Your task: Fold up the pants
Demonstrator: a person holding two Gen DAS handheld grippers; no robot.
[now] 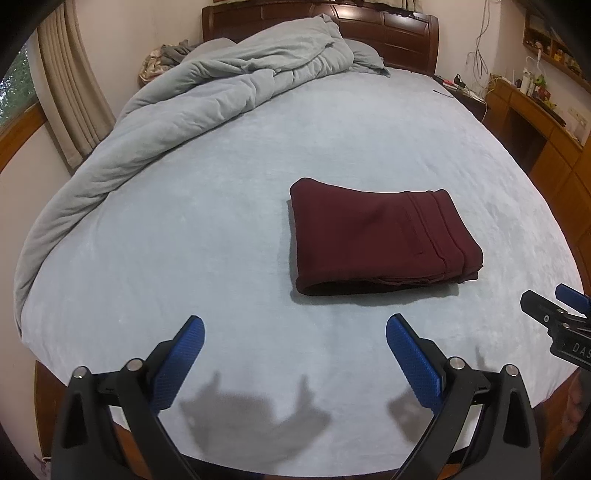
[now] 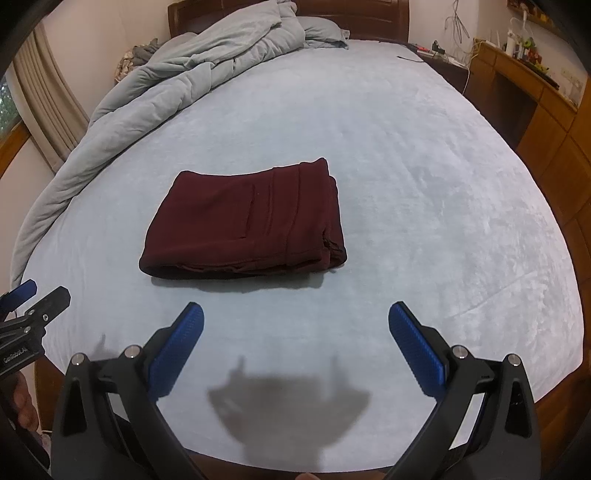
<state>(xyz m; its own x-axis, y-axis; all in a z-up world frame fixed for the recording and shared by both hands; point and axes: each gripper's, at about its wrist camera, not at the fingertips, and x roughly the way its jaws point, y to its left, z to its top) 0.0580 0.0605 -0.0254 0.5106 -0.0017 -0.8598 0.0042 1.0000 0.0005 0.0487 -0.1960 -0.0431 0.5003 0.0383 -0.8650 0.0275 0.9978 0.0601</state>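
Observation:
Dark maroon pants (image 1: 380, 236) (image 2: 247, 221) lie folded into a compact rectangle on the pale blue bed (image 1: 184, 240) (image 2: 443, 221), waistband seams on the right side. My left gripper (image 1: 295, 328) hovers open above the sheet, near the bed's front edge, short of the pants and left of them. My right gripper (image 2: 295, 317) is open too, just in front of the pants' near fold and to its right. Neither holds anything. Each view shows the other gripper's tip at the frame edge.
A crumpled grey-blue duvet (image 1: 207, 96) (image 2: 184, 74) is heaped along the left and head of the bed. A dark wooden headboard (image 1: 391, 33) stands behind. Wooden desk and cabinets (image 1: 546, 147) (image 2: 535, 99) line the right wall; curtains (image 1: 70, 92) hang left.

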